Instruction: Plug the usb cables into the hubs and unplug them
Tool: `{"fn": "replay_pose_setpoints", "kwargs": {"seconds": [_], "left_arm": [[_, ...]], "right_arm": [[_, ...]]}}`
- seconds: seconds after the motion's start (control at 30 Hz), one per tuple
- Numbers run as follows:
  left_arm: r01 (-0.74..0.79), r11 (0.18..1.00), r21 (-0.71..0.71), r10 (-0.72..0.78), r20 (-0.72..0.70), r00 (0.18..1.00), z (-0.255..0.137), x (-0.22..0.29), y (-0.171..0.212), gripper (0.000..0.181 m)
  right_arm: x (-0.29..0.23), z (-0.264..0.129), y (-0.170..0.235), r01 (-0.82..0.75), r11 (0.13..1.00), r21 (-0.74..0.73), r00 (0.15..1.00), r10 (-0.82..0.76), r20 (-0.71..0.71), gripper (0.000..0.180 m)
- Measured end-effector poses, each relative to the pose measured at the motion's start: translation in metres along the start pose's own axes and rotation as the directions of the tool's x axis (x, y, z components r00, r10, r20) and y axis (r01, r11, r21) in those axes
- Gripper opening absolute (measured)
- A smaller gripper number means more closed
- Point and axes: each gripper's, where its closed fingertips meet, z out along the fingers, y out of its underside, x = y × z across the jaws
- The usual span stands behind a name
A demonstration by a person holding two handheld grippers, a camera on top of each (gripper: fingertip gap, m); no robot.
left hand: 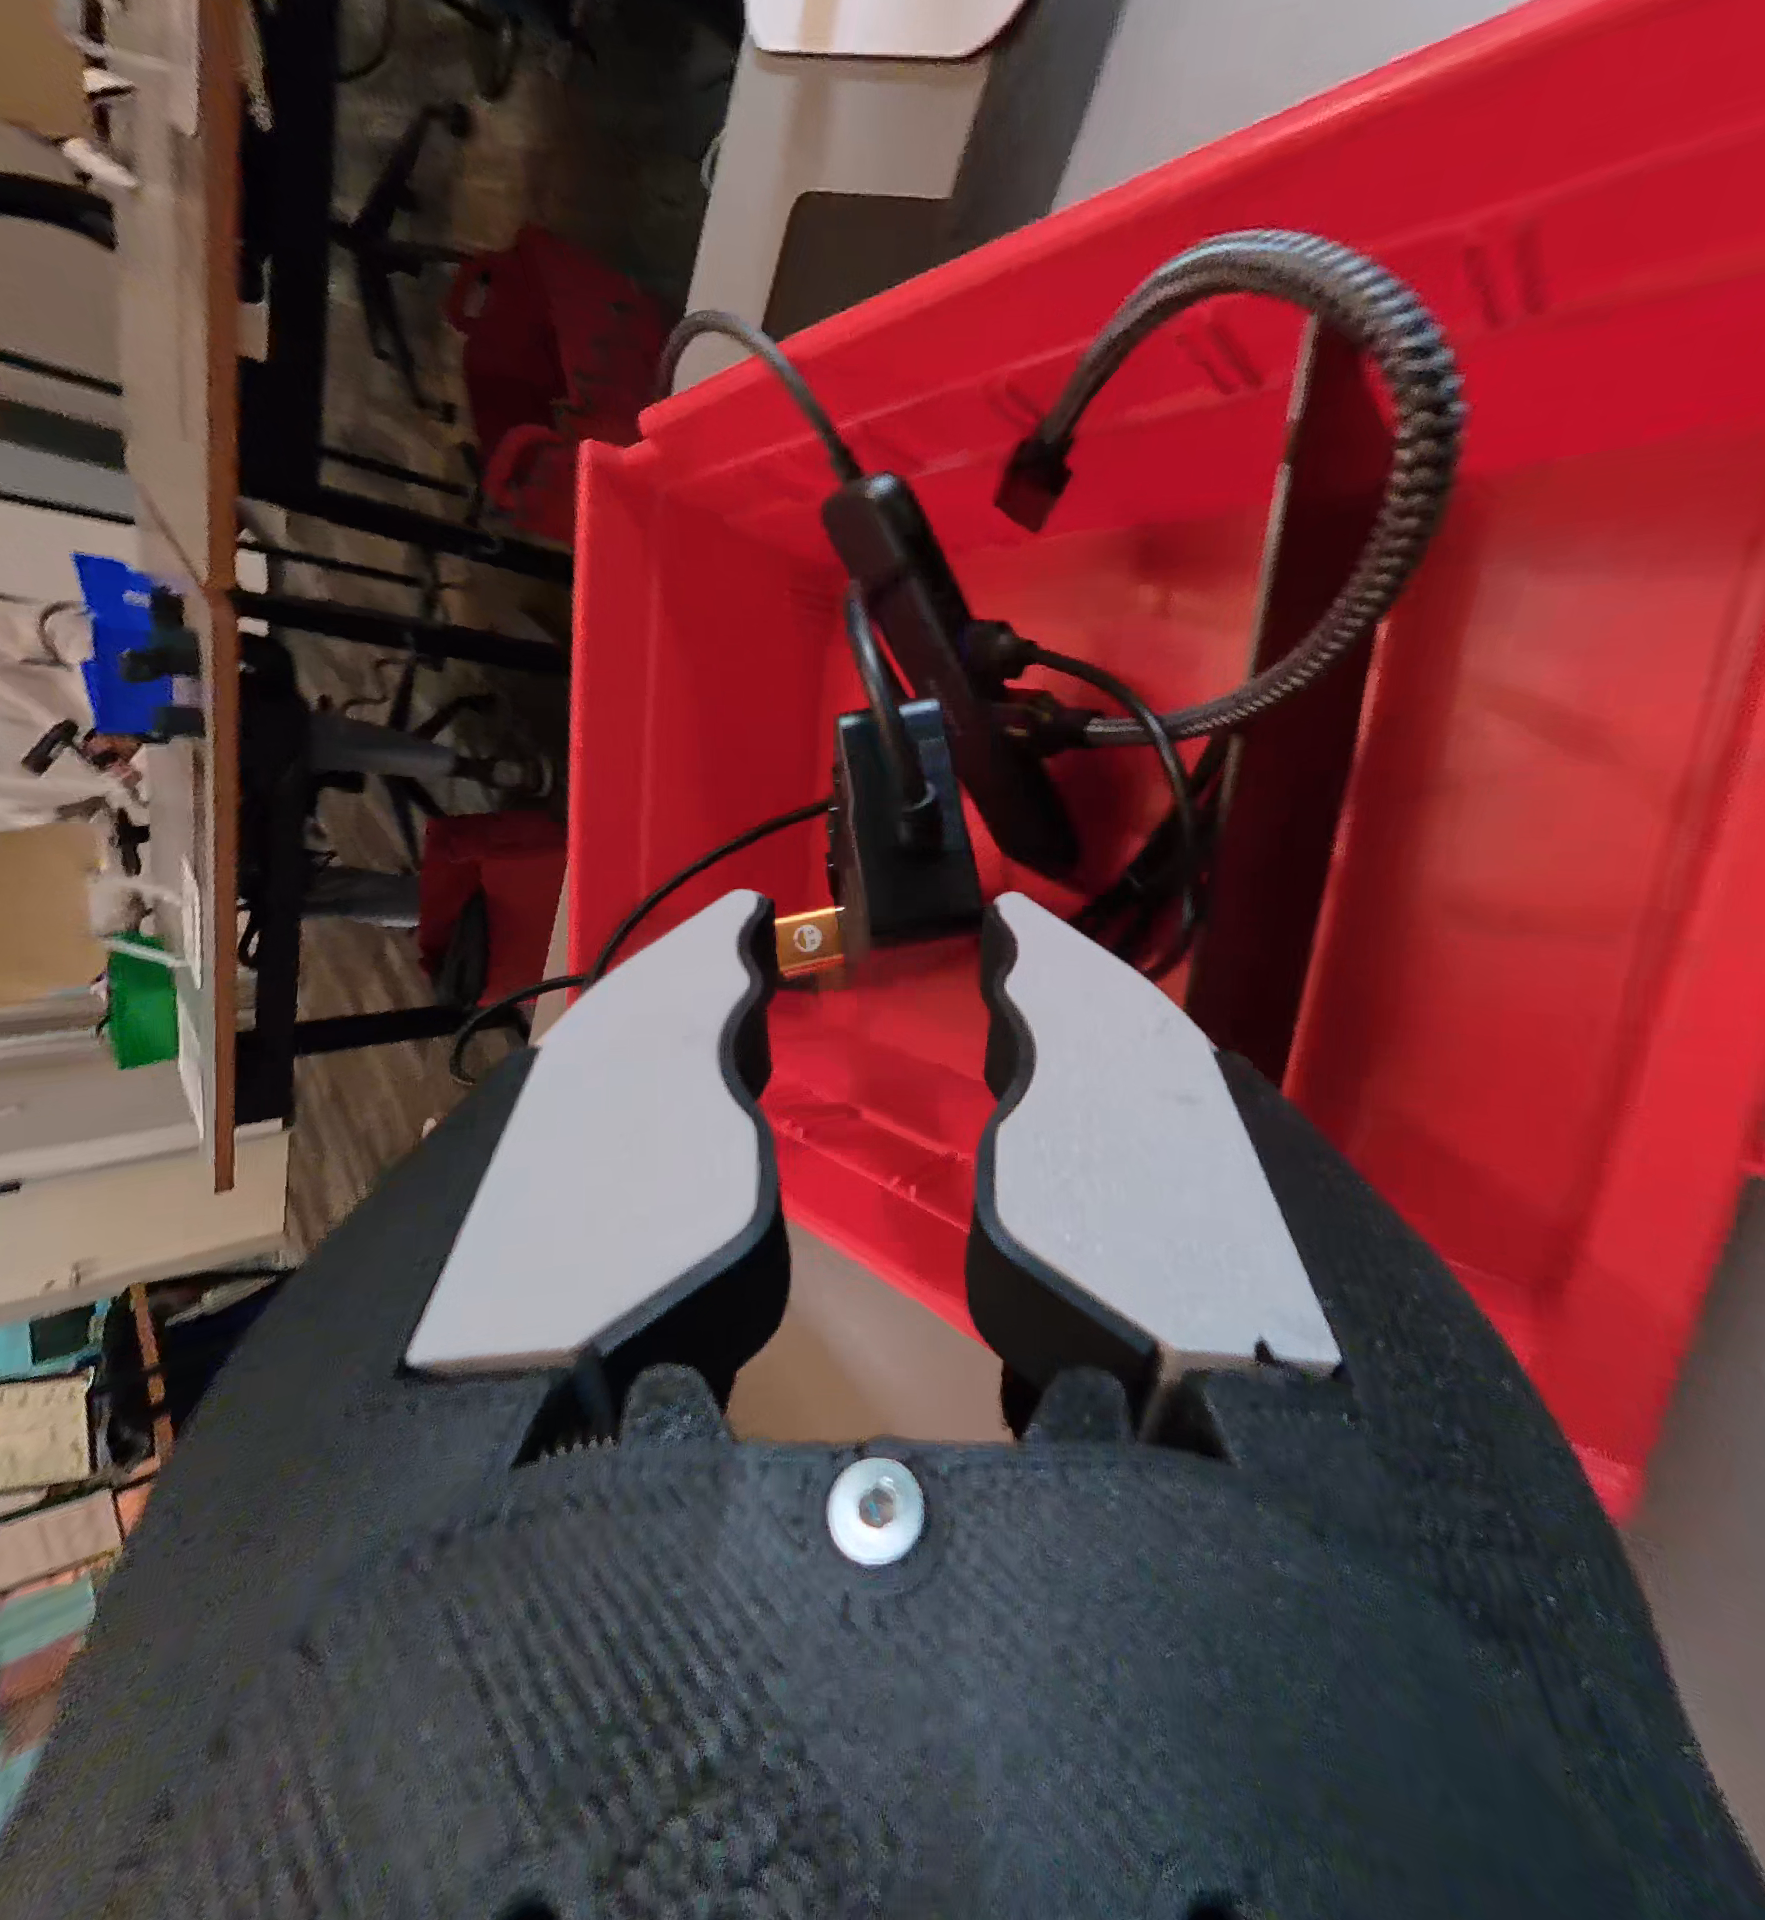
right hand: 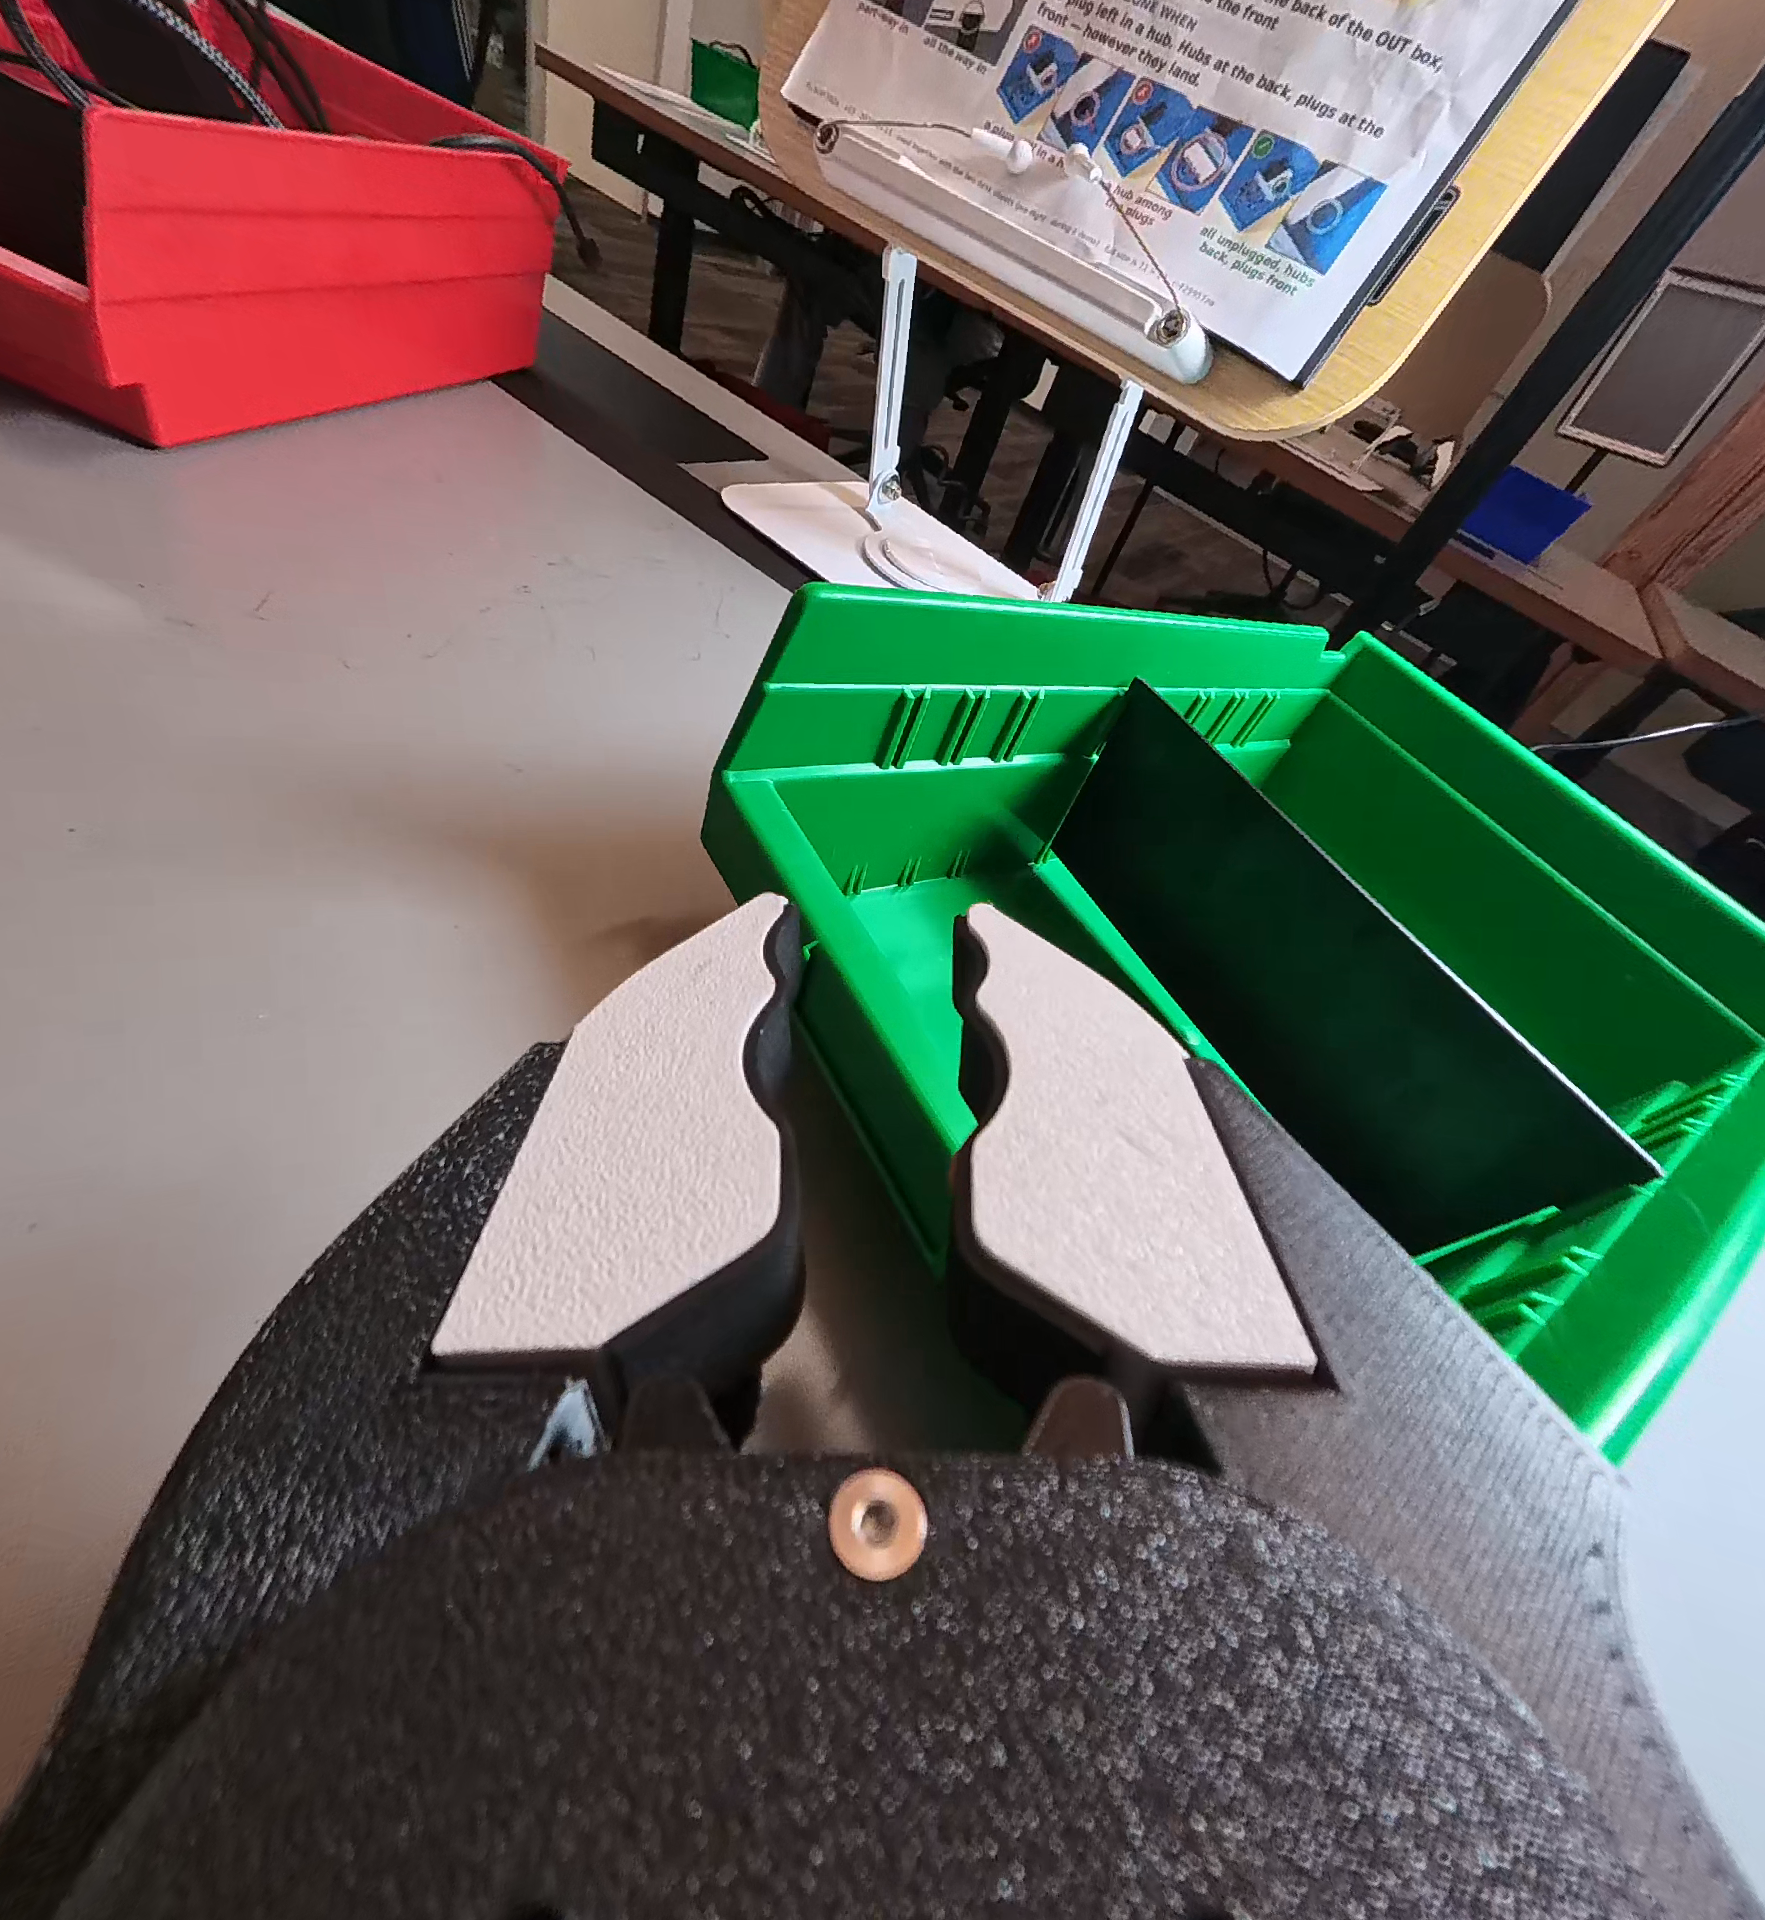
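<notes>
Both grippers we hold with the jaws apart and nothing between them. Nearest to us, the left gripper (left hand: 873, 935) points into the red bin (left hand: 1584, 831), and its fingertips are just beside a dark hub (left hand: 909, 831) with a gold connector (left hand: 813, 940) at its near end. Behind this hub we see a second, longer black hub (left hand: 909, 613), thin black cables and a thick braided cable (left hand: 1377, 468) whose plug (left hand: 1036, 480) hangs free in the air. On the other side, the right gripper (right hand: 873, 935) hovers at the near corner of the green bin (right hand: 1480, 727), which holds only a black divider (right hand: 1325, 987) (no cable or hub is inside). Farther off stands an instruction sheet (right hand: 1169, 135) on a white stand.

The risk, we think, is in the tangle: hubs and cables lie over each other, so closing on the gold connector may also catch a thin cable, or pulling one hub may drag the other with it.
</notes>
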Motion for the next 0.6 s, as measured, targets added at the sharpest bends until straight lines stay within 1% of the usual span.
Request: {"fn": "replay_pose_setpoints", "kwargs": {"seconds": [0.07,0.13,0.23,0.27,0.3,0.33,0.37,0.43,0.47,0.53,0.6], "left_arm": [[0.035,0.999,-0.019,-0.034,0.027,0.999,0.009,-0.002,0.003,0.046],[0.051,0.998,-0.026,-0.050,0.043,0.998,0.021,-0.001,0.006,0.048],[0.088,0.995,-0.040,-0.088,0.014,0.996,0.041,0.008,0.009,0.050],[0.090,0.995,-0.041,-0.090,0.005,0.996,0.046,0.011,0.007,0.048],[0.082,0.996,-0.044,-0.082,0.015,0.997,0.048,0.011,0.006,0.039],[0.058,0.997,-0.048,-0.055,0.050,0.997,0.049,0.006,0.004,0.029],[0.023,0.998,-0.060,-0.017,0.096,0.995,0.049,0.000,0.004,0.023],[-0.004,0.995,-0.096,0.019,0.153,0.988,0.050,-0.010,0.006,0.022],[0.003,0.995,-0.104,0.016,0.180,0.984,0.050,-0.016,0.006,0.023],[0.014,0.994,-0.106,0.013,0.244,0.970,0.051,-0.029,0.007,0.034],[0.050,0.988,-0.143,-0.017,0.223,0.975,0.060,-0.029,0.014,0.041]], "right_arm": [[-0.001,0.000,0.000,0.003,1.000,-0.002,1.000,-0.003,0.002,0.028],[-0.002,0.001,0.001,0.006,1.000,-0.005,1.000,-0.006,0.003,0.028],[-0.002,0.000,0.000,0.011,1.000,-0.003,1.000,-0.011,0.002,0.027],[-0.002,0.000,0.000,0.012,1.000,-0.001,1.000,-0.012,0.002,0.027],[-0.002,0.000,0.000,0.010,1.000,-0.001,1.000,-0.010,0.002,0.027],[-0.002,0.000,0.000,0.007,1.000,-0.001,1.000,-0.007,0.003,0.026],[-0.002,0.000,0.000,0.004,1.000,-0.001,1.000,-0.004,0.003,0.026],[-0.001,0.000,0.000,0.002,1.000,-0.001,1.000,-0.002,0.003,0.026],[-0.001,0.000,0.000,0.002,1.000,-0.001,1.000,-0.002,0.004,0.026],[-0.002,0.000,0.000,0.004,1.000,-0.001,1.000,-0.004,0.004,0.025],[-0.002,0.000,0.000,0.006,1.000,-0.001,1.000,-0.006,0.003,0.025]]}}
